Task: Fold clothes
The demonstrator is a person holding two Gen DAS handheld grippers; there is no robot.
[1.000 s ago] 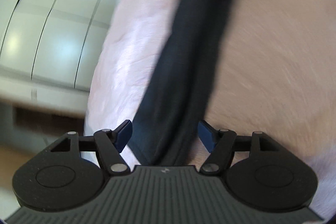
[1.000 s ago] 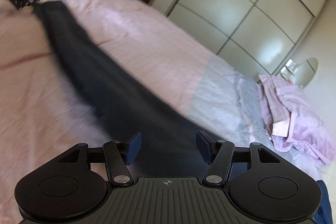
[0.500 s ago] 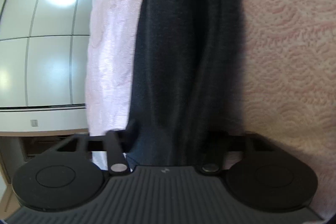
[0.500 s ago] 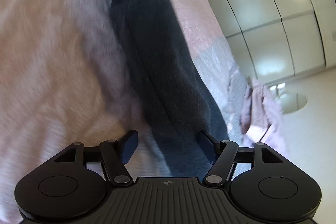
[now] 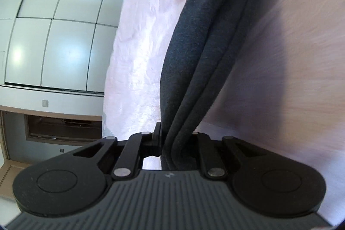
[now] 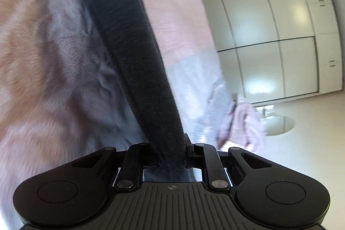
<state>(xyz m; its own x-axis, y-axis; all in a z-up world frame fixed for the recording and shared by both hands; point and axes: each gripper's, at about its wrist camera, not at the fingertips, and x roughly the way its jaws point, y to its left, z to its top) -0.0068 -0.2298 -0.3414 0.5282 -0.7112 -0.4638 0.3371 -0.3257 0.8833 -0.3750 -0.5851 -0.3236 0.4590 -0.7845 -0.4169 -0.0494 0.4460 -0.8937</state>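
Observation:
A long dark grey garment, folded into a narrow strip of several layers, stretches away over the pink bed cover. My left gripper has its jaws closing, and its pads pinch the near end of the strip. In the right wrist view the same dark garment runs up the frame from my right gripper. Its jaws are closing too, pressed on the bunched cloth from both sides. The garment casts a shadow on the cover beside it.
The pink and grey bed cover fills the space under the garment. White wardrobe doors stand past the bed's edge, also in the right wrist view. A pile of pink clothes lies at the bed's grey end, near a round mirror.
Both grippers went from open around the dark garment to pinched on it. The left one rose with its end of the strip. The right one rolled and came down onto the cloth.

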